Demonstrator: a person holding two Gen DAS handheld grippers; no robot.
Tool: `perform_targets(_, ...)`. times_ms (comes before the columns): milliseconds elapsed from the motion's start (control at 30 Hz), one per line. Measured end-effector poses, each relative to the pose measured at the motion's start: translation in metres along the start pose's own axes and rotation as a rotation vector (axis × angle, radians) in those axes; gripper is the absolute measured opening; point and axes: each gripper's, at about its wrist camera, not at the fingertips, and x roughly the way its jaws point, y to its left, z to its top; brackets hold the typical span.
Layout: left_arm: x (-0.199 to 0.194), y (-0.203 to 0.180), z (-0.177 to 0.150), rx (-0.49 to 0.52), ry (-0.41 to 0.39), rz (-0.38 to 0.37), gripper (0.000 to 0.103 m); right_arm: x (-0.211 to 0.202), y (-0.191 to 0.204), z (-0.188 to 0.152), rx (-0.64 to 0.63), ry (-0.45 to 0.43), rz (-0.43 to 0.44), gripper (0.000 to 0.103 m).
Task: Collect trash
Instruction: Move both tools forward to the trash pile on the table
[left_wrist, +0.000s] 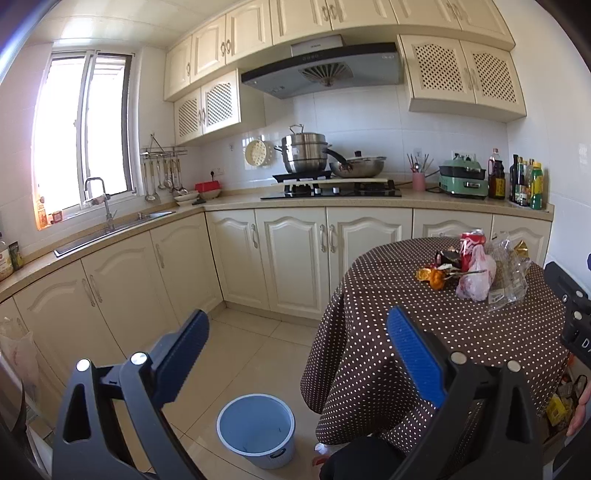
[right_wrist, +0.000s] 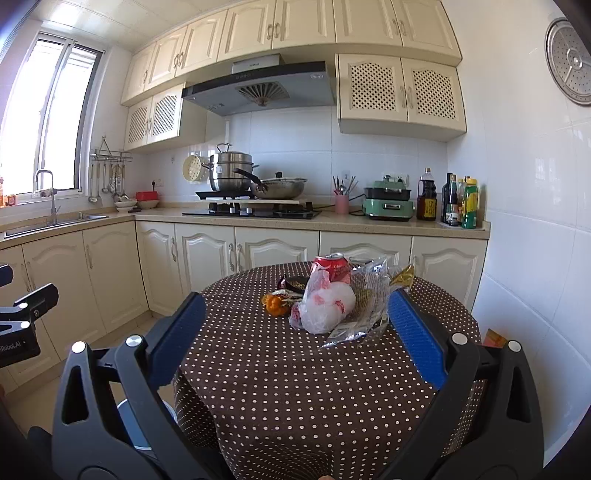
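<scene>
Your trash pile (right_wrist: 332, 299) sits on the far side of the dotted table (right_wrist: 295, 387): red can (right_wrist: 332, 266), white bag (right_wrist: 325, 306), clear wrappers (right_wrist: 369, 295), their print unreadable. Both your left gripper (left_wrist: 299, 332) and right gripper (right_wrist: 295, 317) hang wide apart, empty. The bucket (left_wrist: 256, 424) stands on the floor, left of the table.

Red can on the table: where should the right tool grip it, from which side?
Probably across the upper body of the red can, coming down from above. It stands upright at the back of the pile, and the white plastic bag hides its lower front.
</scene>
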Motion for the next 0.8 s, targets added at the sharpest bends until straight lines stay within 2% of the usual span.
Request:
perform_targets(233,0.035,-0.016,-0.003,0.037,0.072,-0.035,0.096,0.028,-0.016,-0.008,0.033,0.057,-0.015,0.097)
perform_targets(367,0.063,-0.029,-0.003,0.047,0.131,-0.086,0.096,0.048,-0.029,-0.015,0.049,0.102,-0.038,0.097)
perform_targets(567,0.107,-0.058,0.002,0.059,0.217,-0.201,0.096,0.077,-0.054,-0.029,0.072,0.168,-0.101,0.097)
perform_targets(800,0.148,-0.117,0.016,0.111,0.247,-0.387,0.096,0.113,-0.093,-0.038,0.143,0.231,-0.169,0.097)
